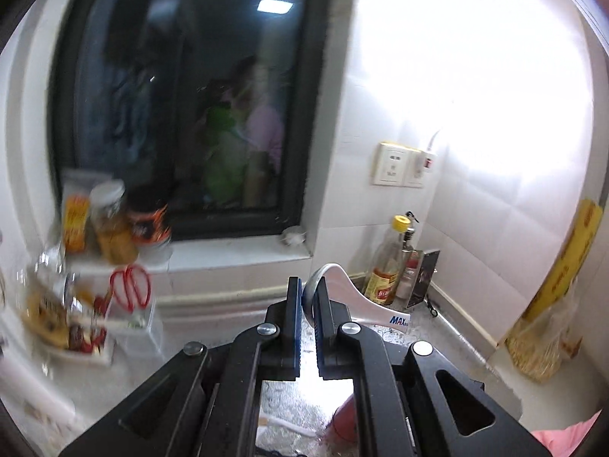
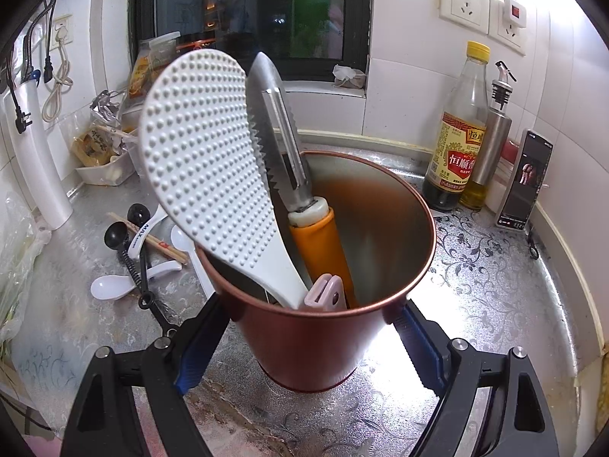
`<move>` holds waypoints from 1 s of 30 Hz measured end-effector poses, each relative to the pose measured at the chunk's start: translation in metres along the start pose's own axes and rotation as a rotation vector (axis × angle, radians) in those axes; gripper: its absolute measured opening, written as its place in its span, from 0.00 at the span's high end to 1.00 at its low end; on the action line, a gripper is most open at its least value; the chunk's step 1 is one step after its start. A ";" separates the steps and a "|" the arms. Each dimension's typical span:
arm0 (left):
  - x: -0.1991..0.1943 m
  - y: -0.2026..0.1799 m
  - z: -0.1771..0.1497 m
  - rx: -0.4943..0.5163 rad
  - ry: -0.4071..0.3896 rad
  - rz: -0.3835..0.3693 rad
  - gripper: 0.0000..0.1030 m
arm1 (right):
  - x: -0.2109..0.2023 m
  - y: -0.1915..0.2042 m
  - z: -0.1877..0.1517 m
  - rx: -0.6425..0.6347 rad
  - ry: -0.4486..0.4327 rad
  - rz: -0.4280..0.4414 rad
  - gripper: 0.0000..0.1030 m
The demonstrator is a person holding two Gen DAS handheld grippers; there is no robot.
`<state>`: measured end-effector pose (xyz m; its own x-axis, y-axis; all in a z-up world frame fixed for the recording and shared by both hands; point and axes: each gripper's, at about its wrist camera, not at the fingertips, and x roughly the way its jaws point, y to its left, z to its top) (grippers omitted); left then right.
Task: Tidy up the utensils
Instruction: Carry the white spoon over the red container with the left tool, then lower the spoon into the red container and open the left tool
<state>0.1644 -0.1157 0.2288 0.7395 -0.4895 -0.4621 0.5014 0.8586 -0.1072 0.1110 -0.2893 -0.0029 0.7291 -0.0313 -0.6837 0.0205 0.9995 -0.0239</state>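
Fingers (image 1: 295, 304) of the left gripper (image 1: 309, 304) clamped a white plastic scoop (image 1: 365, 299). Right gripper (image 2: 304, 337) fingers straddled the copper-red metal cup (image 2: 312, 342), contact unclear. A loose pinch might drop the scoop.

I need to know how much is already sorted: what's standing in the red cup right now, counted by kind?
white rice paddle: 1
orange-handled peeler: 1
pink-handled tool (kind unclear, mostly hidden): 1
Total in the red cup: 3
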 end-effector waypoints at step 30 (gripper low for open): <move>0.071 -0.121 -0.031 0.602 0.219 0.026 0.93 | 0.001 0.001 0.001 0.001 0.005 0.005 0.14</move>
<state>0.1422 -0.2493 0.1817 0.6781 -0.3723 -0.6337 0.6958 0.6028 0.3905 0.1130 -0.2883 -0.0029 0.7255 -0.0260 -0.6877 0.0175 0.9997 -0.0193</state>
